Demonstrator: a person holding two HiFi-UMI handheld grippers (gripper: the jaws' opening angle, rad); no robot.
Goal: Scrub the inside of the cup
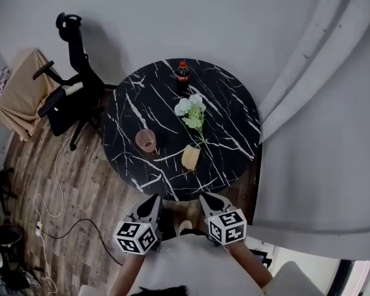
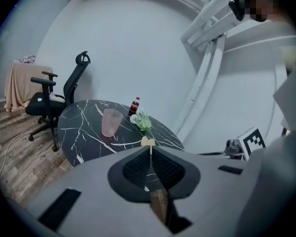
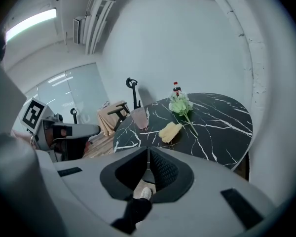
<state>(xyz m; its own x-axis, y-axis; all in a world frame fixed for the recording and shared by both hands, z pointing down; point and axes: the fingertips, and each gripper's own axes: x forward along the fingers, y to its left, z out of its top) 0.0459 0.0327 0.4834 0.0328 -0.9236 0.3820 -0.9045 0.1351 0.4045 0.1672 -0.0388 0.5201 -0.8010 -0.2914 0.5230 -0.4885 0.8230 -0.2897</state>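
Cup: the pale pink translucent cup (image 1: 146,140) stands upright, mouth up, at about 8 o'clock on the tabletop in the head view; nothing touches it
Sponge: the yellow oblong sponge (image 1: 190,157) lies flat at the cup's 4 o'clock, apart from it, near the table's 6 o'clock rim
Flowers: the bunch of white flowers on green stems (image 1: 193,111) lies near the table's centre, at the cup's 2 o'clock, with the stem ends running down just beside the sponge
Bottle: the small dark cola bottle with a red cap (image 1: 182,74) stands upright at the table's 12 o'clock edge
Table: the round black marble-look table with white veins (image 1: 234,110) carries all four things
Left gripper: the grey left gripper (image 1: 154,198) is held off the table at its 6 o'clock rim, fingers pressed together on nothing, tips aimed toward the table
Right gripper: the grey right gripper (image 1: 205,198) is beside the left one, its fingers likewise together and empty
Chair: the black office chair (image 1: 71,94) stands at the table's 9 o'clock
Cloth: the beige draped cloth (image 1: 18,94) is beyond the chair, also at 9 o'clock
Floor: wood-plank floor (image 1: 86,190)
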